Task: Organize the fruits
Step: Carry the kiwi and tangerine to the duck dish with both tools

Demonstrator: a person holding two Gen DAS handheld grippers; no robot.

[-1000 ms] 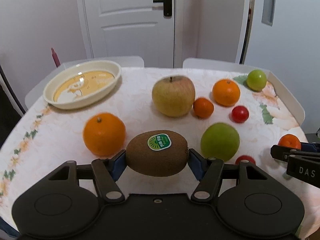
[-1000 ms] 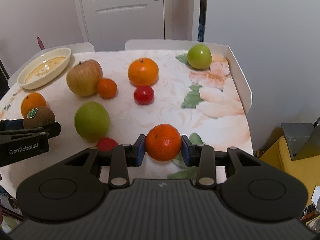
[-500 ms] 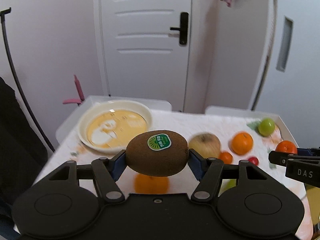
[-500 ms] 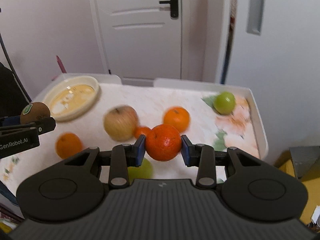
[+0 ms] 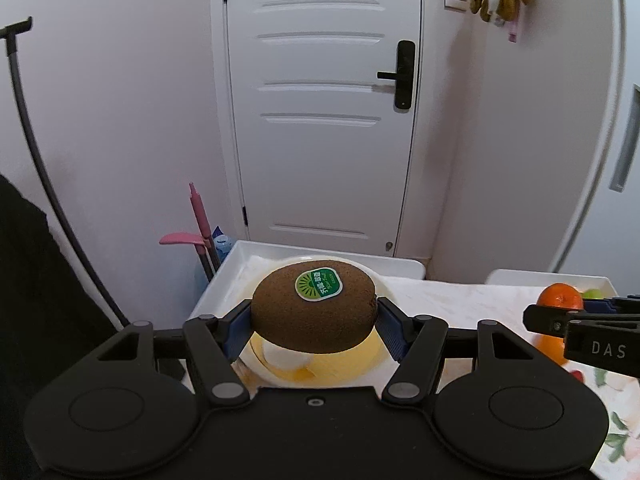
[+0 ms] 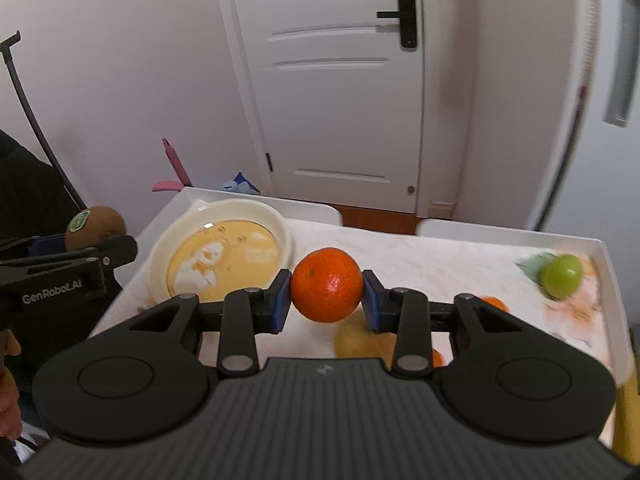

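From my left wrist view the left gripper (image 5: 314, 316) clamps the kiwi (image 5: 314, 307) above the dish (image 5: 320, 366), so lowering comes next, while my right wrist view shows the right gripper (image 6: 326, 296) pinching the mandarin (image 6: 327, 284), the dish (image 6: 276, 220) lying left of its fingers.

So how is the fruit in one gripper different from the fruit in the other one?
The kiwi is brown and fuzzy; the mandarin is bright orange and shiny. The kiwi is oval and wears a green sticker; the mandarin is round, with no sticker showing. Both are squeezed sideways between blue pads, one in the left hand-held gripper, one in the right hand-held gripper.
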